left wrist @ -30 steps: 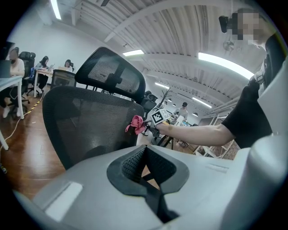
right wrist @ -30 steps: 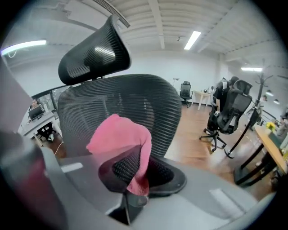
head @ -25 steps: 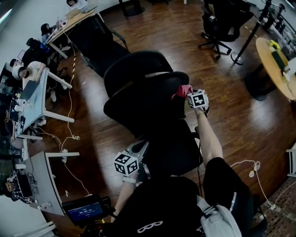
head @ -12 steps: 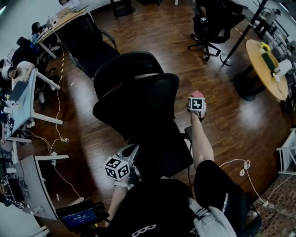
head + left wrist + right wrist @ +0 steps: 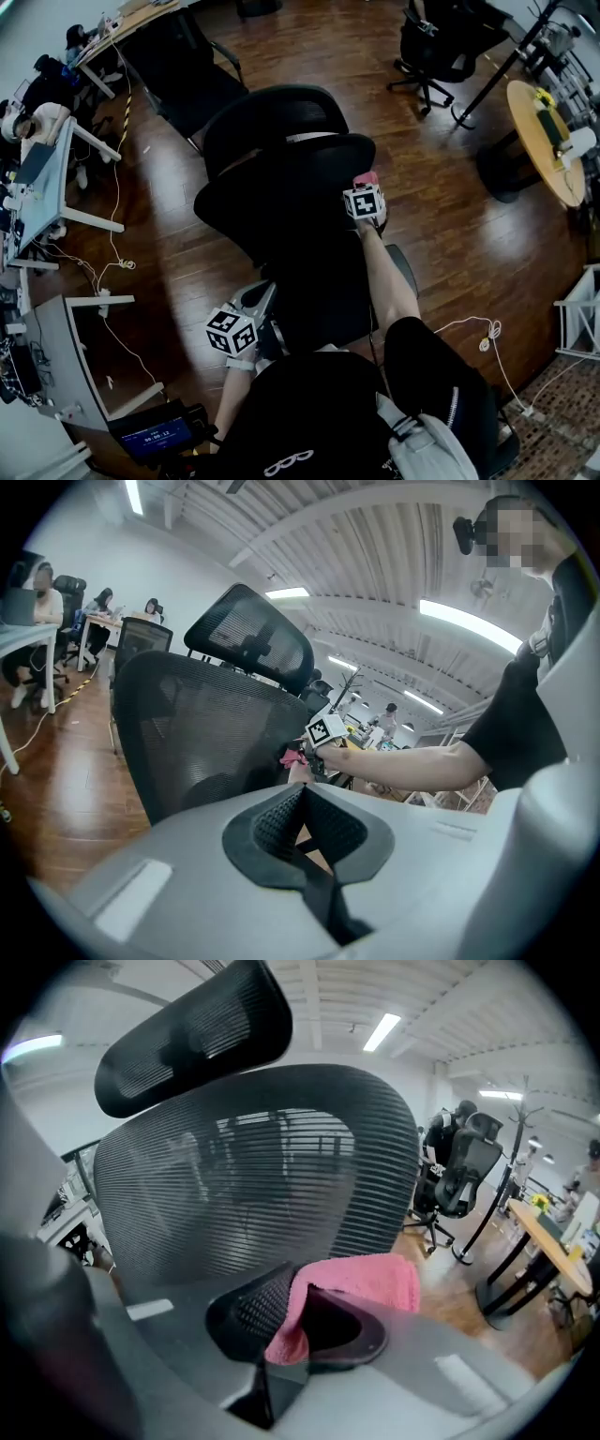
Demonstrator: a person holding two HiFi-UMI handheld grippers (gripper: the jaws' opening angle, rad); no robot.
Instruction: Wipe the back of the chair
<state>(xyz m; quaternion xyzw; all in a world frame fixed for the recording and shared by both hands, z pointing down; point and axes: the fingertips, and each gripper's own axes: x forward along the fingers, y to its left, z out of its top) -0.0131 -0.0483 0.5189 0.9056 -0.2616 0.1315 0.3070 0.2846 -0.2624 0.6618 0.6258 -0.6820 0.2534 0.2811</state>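
Dead ahead at 12 o'clock of R hand-held gripper (image 5: 298,1321), clenched on fluffy pink cloth (image 5: 361,1283), stands tall black mesh chair back (image 5: 253,1176), v. near; L hand-held gripper (image 5: 302,817), pinched empty, sits farther off.

Your head view is dim, dark-cornered and bowed at the edges. Ceiling strip lights (image 5: 459,621) glare in both gripper views; the nearest surfaces blur, the chair back (image 5: 253,1176) looks sharp.

Blk mesh chair back (image 5: 244,1185) upright; pink cloth (image 5: 361,1283).
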